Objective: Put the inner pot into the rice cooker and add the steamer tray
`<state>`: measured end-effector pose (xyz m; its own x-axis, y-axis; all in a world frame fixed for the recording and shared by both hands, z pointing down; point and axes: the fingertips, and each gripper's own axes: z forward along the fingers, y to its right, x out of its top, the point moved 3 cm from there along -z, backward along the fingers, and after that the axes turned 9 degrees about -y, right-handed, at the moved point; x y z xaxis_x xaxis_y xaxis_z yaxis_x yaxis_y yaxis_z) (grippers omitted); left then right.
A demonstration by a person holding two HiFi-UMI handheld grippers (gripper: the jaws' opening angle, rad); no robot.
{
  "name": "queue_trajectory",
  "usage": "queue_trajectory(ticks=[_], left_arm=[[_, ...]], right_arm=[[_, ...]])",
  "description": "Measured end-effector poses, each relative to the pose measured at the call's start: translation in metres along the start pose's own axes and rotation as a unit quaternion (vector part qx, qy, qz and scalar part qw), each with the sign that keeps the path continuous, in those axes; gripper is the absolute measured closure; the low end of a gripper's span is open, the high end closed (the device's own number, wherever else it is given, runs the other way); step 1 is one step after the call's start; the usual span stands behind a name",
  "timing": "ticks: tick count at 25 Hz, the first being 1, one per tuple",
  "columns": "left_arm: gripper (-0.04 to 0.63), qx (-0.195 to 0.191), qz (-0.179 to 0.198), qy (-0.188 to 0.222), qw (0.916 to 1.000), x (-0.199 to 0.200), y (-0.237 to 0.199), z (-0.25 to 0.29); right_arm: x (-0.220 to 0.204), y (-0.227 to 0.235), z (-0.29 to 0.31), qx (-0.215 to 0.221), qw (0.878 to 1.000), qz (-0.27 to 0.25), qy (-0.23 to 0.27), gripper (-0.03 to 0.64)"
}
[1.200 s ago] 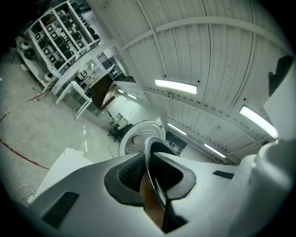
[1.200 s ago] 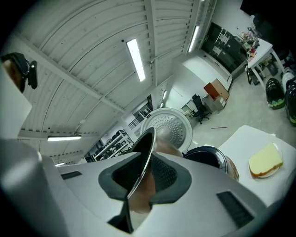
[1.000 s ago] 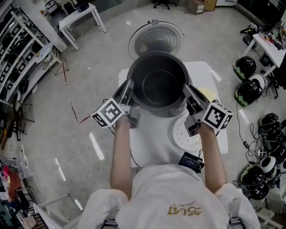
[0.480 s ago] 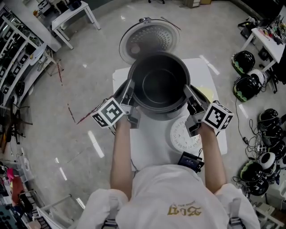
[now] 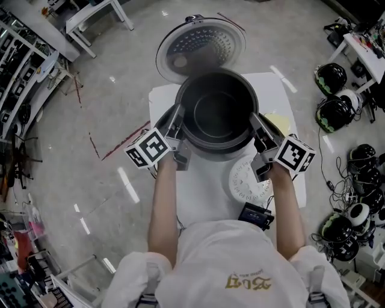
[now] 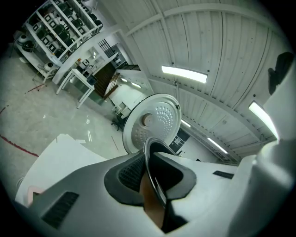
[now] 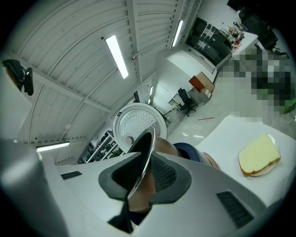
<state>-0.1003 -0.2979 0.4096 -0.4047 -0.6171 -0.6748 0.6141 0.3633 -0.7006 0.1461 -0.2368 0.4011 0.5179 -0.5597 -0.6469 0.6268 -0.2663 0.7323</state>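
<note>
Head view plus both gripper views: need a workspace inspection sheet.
Surface: white table, small, bare at the front.
Job's things: pot held by its rim over the cooker; lid open; tray on the table, front right.
Clutter: yellow block at the right; black device at the near edge.
Tools: left tool and right tool each shut on the pot rim, on opposite sides.
Cables: loose cables on the floor, right.
Surroundings: helmets right; shelving left; white desk behind.
</note>
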Motion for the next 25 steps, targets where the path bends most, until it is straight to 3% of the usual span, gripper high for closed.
queue_trajectory(ticks=[10, 15, 19, 25], left_arm=[[0.514, 0.035, 0.029, -0.056, 0.9974, -0.018, -0.018, 0.016], [0.505, 0.066, 0.074, -0.083, 0.9916, -0.025, -0.022, 0.023], [0.491, 0.099, 0.132, -0.104, 0.9808, -0.029, -0.023, 0.026], [0.488, 0.118, 0.149, -0.12, 0.9744, -0.036, -0.03, 0.029]], right_arm=[[-0.015, 0.026, 0.01, -0.031, 0.999, 0.016, -0.029, 0.54], [-0.024, 0.038, 0.017, -0.084, 0.993, -0.05, -0.074, 0.522], [-0.027, 0.043, 0.019, -0.104, 0.988, -0.074, -0.09, 0.515], [-0.034, 0.05, 0.024, -0.133, 0.979, -0.099, -0.119, 0.509]])
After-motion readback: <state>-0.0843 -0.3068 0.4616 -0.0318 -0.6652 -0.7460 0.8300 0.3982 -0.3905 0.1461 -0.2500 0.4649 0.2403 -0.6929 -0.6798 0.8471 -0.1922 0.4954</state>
